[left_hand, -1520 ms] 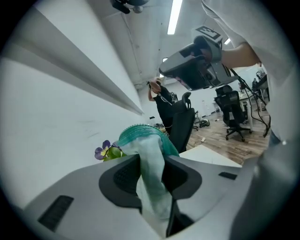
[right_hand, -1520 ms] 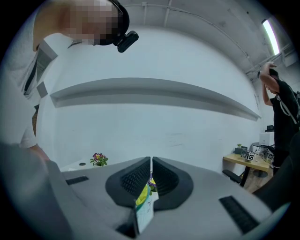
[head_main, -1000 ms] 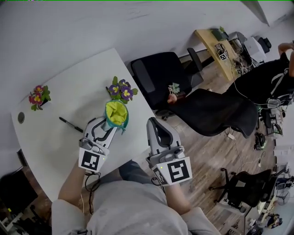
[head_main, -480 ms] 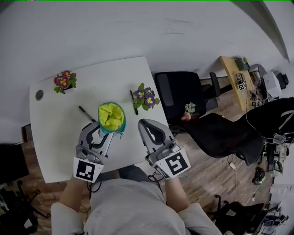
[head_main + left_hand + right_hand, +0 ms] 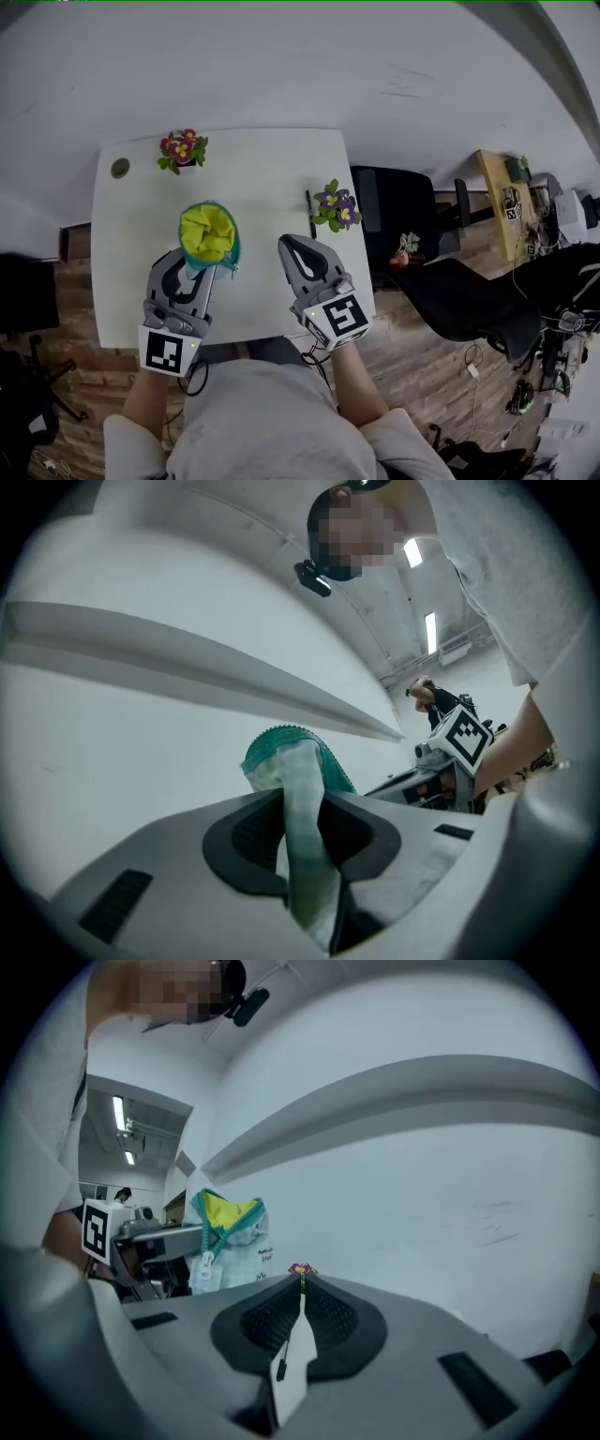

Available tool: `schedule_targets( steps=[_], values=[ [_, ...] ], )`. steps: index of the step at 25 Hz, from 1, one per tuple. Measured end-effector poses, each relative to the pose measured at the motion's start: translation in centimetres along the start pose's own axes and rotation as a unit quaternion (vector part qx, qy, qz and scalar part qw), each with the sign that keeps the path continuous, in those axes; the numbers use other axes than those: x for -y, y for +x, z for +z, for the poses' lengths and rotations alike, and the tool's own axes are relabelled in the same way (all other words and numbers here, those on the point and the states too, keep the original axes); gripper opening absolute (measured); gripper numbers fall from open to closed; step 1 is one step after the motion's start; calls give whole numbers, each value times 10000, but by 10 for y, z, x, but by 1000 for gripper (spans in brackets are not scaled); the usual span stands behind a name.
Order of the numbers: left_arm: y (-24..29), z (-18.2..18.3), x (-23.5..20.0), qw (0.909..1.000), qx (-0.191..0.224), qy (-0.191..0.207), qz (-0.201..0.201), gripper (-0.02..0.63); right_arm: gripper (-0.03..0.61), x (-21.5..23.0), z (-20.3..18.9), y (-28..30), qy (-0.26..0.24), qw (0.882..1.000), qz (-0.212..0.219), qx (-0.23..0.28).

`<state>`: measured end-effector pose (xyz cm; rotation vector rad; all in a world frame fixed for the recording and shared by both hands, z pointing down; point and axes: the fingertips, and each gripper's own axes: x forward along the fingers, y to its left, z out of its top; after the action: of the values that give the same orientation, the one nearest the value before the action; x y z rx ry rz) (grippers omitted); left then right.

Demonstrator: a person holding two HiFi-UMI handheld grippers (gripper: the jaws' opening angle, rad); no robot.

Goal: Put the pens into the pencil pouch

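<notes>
Fabric of the pencil pouch [image 5: 208, 234] is pinched in the left claw [image 5: 199, 268], whose jaws have just been closing on it. The pouch mouth gapes beyond that claw's tips, its yellow lining showing. The right claw [image 5: 287, 245] is clenched on nothing, tips together. Ahead of the right claw a black pen [image 5: 307, 201] lies on the bench [image 5: 262, 169], just beside potted flowers [image 5: 336, 204].
</notes>
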<state>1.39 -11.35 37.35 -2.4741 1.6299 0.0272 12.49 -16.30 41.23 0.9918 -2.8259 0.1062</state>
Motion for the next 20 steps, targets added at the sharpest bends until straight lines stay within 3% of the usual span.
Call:
schedule_targets(
  steps=[11, 20],
  values=[
    [-48, 0, -74, 9986, -134, -41, 503, 75, 32, -37, -28, 67, 342, 9954, -7, -891],
    [-76, -12, -107, 9980, -240, -125, 573, 74, 32, -59, -94, 116, 620, 9742, 146, -2167]
  ],
)
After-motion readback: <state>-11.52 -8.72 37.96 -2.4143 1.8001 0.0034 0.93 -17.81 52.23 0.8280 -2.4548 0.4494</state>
